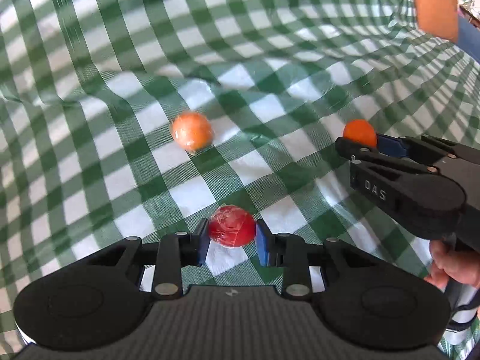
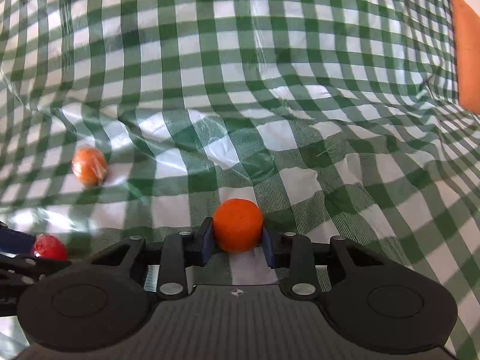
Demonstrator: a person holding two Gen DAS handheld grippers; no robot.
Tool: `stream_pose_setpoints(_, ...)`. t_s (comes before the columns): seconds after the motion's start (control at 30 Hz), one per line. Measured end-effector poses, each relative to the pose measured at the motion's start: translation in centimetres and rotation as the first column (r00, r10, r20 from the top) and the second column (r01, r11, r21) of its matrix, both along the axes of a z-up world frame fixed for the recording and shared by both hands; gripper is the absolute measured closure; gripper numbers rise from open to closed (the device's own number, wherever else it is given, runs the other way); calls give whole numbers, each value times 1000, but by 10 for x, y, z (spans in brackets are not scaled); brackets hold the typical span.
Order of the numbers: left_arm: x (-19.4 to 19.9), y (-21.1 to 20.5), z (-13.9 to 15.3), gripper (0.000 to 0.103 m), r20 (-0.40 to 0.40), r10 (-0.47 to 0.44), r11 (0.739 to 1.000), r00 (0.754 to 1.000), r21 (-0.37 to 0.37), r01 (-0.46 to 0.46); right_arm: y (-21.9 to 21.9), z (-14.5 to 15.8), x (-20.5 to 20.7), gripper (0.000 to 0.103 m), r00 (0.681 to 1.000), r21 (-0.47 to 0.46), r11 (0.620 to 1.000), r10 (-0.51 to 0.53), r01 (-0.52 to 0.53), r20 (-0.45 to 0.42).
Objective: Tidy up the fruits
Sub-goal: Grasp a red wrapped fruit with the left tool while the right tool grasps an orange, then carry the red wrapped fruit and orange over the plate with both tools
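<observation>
My left gripper (image 1: 231, 240) is shut on a red plastic-wrapped fruit (image 1: 231, 225), held between its blue pads above the green-checked cloth. My right gripper (image 2: 238, 240) is shut on an orange fruit (image 2: 238, 225). In the left wrist view the right gripper (image 1: 364, 145) shows at the right with the orange fruit (image 1: 358, 132) in it. A second, wrapped orange fruit (image 1: 192, 133) lies on the cloth ahead; it also shows in the right wrist view (image 2: 89, 166). The red fruit (image 2: 49, 246) shows at that view's lower left.
A wrinkled green-and-white checked cloth (image 1: 270, 60) covers the whole surface. An orange flat object (image 2: 468, 51) stands at the far right edge; it also shows in the left wrist view (image 1: 435, 3). A hand (image 1: 456, 267) holds the right gripper's handle.
</observation>
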State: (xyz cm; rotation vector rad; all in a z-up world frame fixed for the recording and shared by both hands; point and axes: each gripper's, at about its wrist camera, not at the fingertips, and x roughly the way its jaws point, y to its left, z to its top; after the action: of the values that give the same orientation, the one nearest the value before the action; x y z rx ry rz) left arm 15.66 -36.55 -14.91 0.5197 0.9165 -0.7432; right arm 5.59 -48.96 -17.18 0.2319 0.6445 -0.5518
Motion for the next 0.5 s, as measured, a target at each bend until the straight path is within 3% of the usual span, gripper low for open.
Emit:
stream_pose_setpoints(0.23,-39,74,66,68,10,60,995,998,-81,-59,44,55,-65,68,997,25,1000,-4,2,81)
stream_pose_setpoints(0.5,-113,201,126,68,25,163,984,986,-71,-161,143,113,-157,68,991,73,995,53,-63,122)
